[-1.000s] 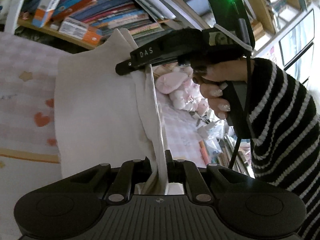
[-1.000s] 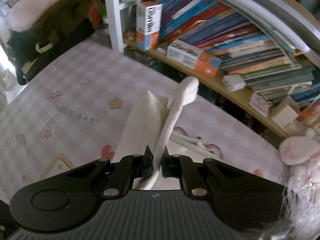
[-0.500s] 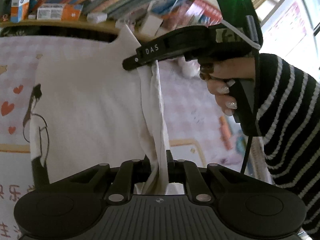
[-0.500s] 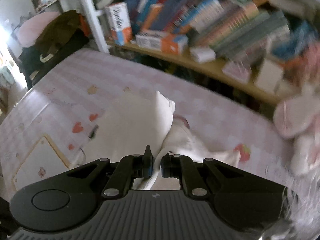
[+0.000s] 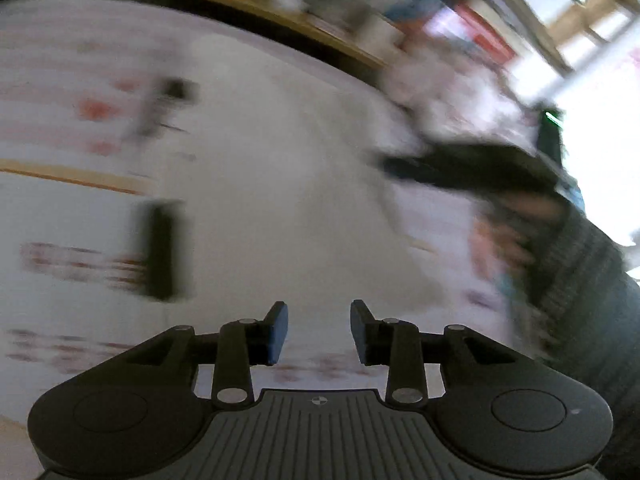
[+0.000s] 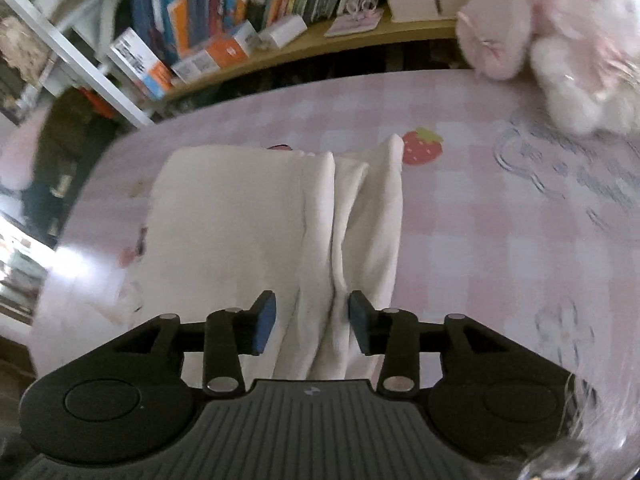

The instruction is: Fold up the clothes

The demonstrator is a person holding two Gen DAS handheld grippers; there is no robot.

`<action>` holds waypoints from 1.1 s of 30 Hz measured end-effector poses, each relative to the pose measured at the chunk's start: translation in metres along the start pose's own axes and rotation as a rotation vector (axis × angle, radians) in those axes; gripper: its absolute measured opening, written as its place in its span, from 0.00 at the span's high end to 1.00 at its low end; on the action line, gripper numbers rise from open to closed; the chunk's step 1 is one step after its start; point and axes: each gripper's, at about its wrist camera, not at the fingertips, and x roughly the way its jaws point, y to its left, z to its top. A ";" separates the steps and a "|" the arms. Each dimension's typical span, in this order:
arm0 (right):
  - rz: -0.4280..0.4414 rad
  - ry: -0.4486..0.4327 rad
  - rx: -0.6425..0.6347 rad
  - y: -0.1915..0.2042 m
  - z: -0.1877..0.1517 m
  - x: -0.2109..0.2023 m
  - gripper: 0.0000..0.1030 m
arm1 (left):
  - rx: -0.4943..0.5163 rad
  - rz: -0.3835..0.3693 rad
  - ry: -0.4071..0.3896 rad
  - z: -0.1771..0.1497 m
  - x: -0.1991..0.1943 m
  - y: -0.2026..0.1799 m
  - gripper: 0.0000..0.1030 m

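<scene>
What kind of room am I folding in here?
Probably a child's bedroom or playroom: a low shelf packed with books, a pink plush toy, and the white garment on a pink checked cartoon-print cover.

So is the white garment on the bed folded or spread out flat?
Folded. In the right wrist view the white garment lies as a narrow stack with layered edges along its right side; the right claw is open above it.

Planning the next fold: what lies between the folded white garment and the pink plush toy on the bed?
In the right wrist view, only bare pink checked bedsheet with a printed strawberry separates the folded white garment from the pink plush toy.
</scene>
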 end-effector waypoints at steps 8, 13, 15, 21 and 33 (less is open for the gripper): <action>0.033 -0.034 -0.042 0.016 -0.077 -0.075 0.49 | 0.196 0.182 -0.055 -0.024 -0.003 -0.001 0.37; 0.002 -0.031 -0.178 0.043 -0.102 -0.077 0.55 | 0.348 0.272 -0.081 -0.038 0.002 -0.013 0.34; -0.039 0.004 -0.224 0.052 -0.105 -0.064 0.62 | 0.408 0.308 -0.091 -0.044 0.004 -0.018 0.34; -0.066 -0.010 -0.178 0.058 -0.099 -0.065 0.96 | 0.527 0.391 -0.076 -0.057 0.020 -0.028 0.33; -0.104 0.053 -0.006 0.021 -0.138 -0.057 0.94 | 0.425 0.364 -0.064 -0.057 0.004 -0.006 0.33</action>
